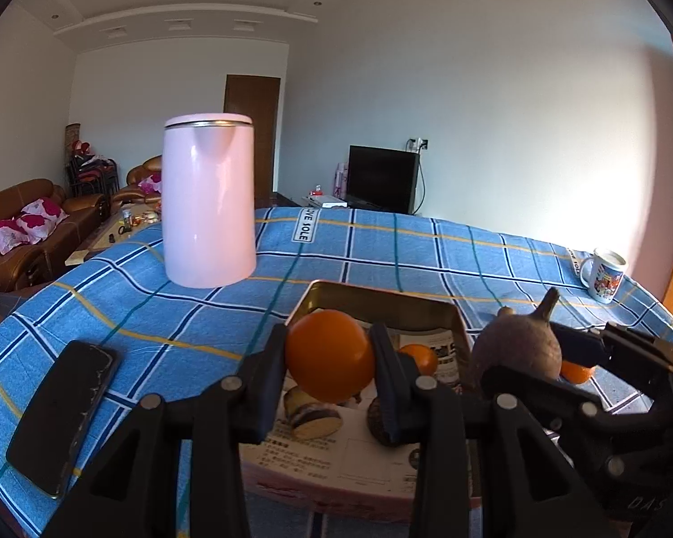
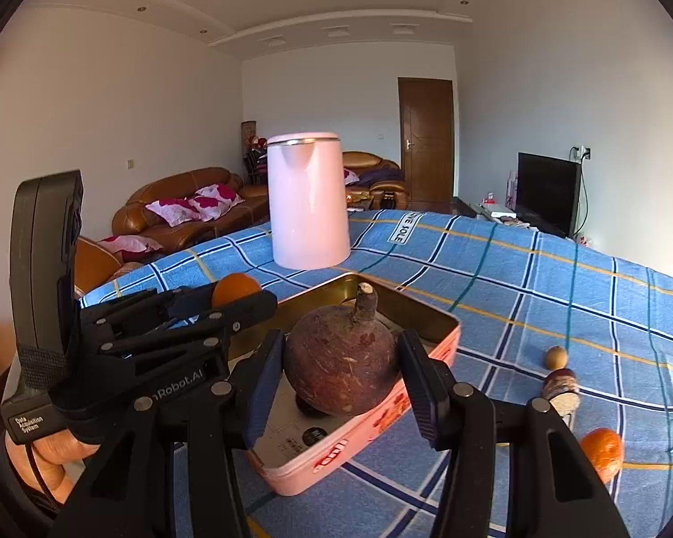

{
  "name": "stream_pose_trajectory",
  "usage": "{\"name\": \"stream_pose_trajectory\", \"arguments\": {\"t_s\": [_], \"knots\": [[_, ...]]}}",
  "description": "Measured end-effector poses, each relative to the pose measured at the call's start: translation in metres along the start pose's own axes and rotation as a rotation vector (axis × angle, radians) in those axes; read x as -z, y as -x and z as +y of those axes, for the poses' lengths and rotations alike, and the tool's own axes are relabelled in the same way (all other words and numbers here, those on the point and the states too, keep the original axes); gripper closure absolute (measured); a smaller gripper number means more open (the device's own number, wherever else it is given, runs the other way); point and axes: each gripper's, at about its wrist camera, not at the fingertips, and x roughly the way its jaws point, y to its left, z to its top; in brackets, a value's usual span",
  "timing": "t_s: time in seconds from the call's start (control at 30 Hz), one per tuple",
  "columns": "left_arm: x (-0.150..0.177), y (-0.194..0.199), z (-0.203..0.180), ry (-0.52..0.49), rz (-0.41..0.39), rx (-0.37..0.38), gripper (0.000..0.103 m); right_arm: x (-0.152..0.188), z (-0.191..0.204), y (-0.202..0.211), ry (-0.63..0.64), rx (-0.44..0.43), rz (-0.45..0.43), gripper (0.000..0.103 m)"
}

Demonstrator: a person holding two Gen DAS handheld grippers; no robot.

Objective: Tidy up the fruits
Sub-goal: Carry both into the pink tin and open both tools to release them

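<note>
In the left wrist view, a round orange fruit [image 1: 329, 355] was clamped in the left gripper [image 1: 332, 358] and a reddish-brown stalked root [image 2: 342, 361] in the right gripper [image 2: 342, 372] over the pink-sided gold-lined tin [image 2: 444, 320], where some pieces were already laid, while a small orange [image 2: 602, 452] and a cut piece [image 2: 561, 388] were left on the blue checked cloth [image 2: 561, 291].

Both grippers clamped and held side by side

The left gripper [image 1: 329, 361] points slightly downward, its two pads pressed against an orange [image 1: 329, 355]. Close beside it, the right gripper [image 2: 343, 374] tilts down likewise, jaws closed on a dark red root vegetable [image 2: 342, 361]. A hand [image 2: 51, 457] grasps the left gripper's handle.
</note>
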Motion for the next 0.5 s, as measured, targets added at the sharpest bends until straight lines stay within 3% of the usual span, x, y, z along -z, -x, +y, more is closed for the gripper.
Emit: {"name": "stream_pose_trajectory", "arguments": {"t_s": [0.33, 0.5], "knots": [[0.014, -0.016, 0.015, 0.026, 0.077, -0.001, 0.064, 0.013, 0.011, -0.037, 0.021, -0.021, 0.152, 0.049], [0.012, -0.01, 0.014, 0.021, 0.061, -0.014, 0.058, 0.015, 0.012, -0.035, 0.023, -0.035, 0.167, 0.045]]}}
